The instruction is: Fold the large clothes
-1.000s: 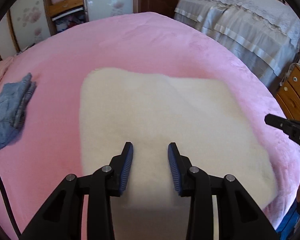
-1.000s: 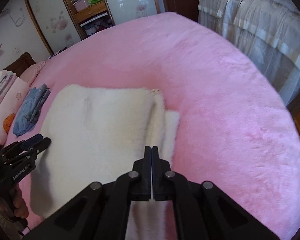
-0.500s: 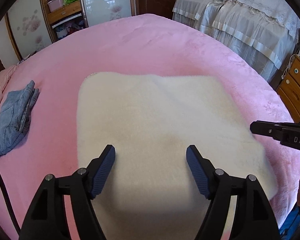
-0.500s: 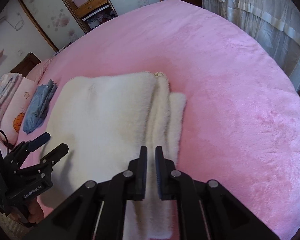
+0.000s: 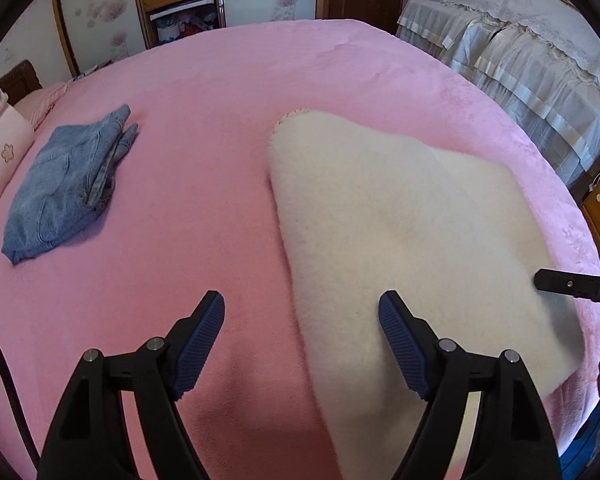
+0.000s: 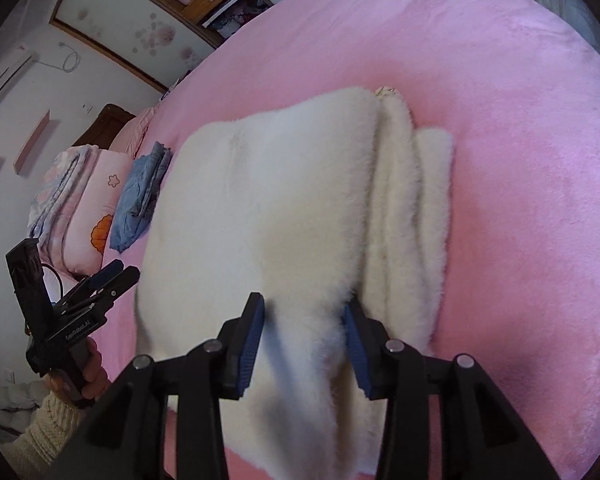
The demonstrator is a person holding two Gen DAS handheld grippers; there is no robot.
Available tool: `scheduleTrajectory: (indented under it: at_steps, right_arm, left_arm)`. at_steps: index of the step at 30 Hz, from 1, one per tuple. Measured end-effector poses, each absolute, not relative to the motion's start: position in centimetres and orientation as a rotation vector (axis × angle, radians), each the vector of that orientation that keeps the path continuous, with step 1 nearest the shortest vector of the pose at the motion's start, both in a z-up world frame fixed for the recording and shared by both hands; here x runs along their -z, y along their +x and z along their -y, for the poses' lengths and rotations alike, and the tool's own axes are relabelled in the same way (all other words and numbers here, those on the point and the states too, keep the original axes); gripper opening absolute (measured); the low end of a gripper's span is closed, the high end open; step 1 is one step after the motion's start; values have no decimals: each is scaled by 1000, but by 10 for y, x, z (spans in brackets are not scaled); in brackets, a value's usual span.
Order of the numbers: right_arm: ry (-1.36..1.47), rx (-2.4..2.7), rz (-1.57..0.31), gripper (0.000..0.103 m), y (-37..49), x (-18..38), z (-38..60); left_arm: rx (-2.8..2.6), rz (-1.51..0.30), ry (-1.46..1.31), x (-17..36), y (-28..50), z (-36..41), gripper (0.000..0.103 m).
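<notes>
Left wrist view: the left gripper (image 5: 301,336), black with ribbed blue pads, hung over the pink plush bed cover (image 5: 220,160), its jaws wide apart and opening further with nothing between them; one finger stood over bare pink, the other over the near edge of the garment.
Garment: the folded cream-white fluffy fleece garment (image 5: 400,232) lay flat on the bed cover, right of the left gripper's centre line, one rounded corner pointing toward the far side of the bed.
Right wrist view: the right gripper (image 6: 303,330), the same black-and-blue build, was low over the garment's (image 6: 268,208) near end, jaws opening; a ridge of fleece rose between the pads, but the pads were not pressing on it.
Fold edge: stacked layers of the fleece showed as ridges along the garment's right side in the right wrist view.
Other gripper seen: the right gripper's tip entered the left wrist view from the right edge, at the garment's border; the left gripper (image 6: 108,276) appeared at the left of the right wrist view, held by a hand (image 6: 88,380) in a cream knitted sleeve (image 6: 48,428).
Elsewhere on bed: folded blue denim jeans (image 5: 68,188) lay well apart from the garment, near a pink pillow (image 6: 96,200).
</notes>
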State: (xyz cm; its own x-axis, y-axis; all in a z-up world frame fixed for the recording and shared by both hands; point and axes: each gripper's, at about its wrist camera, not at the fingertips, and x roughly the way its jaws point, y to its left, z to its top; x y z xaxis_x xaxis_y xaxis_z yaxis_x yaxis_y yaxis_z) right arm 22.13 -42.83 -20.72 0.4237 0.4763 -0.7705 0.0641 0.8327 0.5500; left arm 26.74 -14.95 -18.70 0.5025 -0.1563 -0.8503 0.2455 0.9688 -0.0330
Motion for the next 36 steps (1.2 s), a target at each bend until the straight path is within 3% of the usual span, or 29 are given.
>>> scheduleTrajectory:
  at_steps: [4, 6, 7, 14, 18, 21, 27, 30, 32, 36]
  right_arm:
    - [529, -262, -1095, 46, 244, 218, 416]
    - [518, -253, -1071, 34, 246, 215, 414]
    - [519, -259, -1048, 16, 244, 208, 414]
    - [517, -185, -830, 12, 182, 137, 432]
    - [457, -89, -930, 11, 187, 168, 439]
    - [443, -26, -1000, 12, 196, 214, 441]
    - [428, 10, -981, 16, 199, 217, 435]
    - [363, 7, -1006, 27, 201, 205, 428]
    - [323, 38, -1021, 42, 201, 197, 426]
    - [286, 37, -994, 44, 192, 173, 427]
  left_arm:
    - [241, -1021, 45, 193, 272, 143, 79]
    - [240, -1031, 40, 195, 274, 142, 79]
    - [245, -1036, 40, 195, 275, 142, 79]
    - [348, -1015, 57, 183, 261, 175, 79]
    - [351, -1025, 86, 195, 259, 200, 80]
    - [329, -1019, 77, 208, 261, 204, 89]
    - [342, -1041, 70, 204, 265, 198, 90]
    - [380, -1067, 85, 198, 262, 199, 90]
    - [396, -1089, 86, 194, 261, 199, 90]
    - [338, -1112, 89, 181, 262, 192, 90]
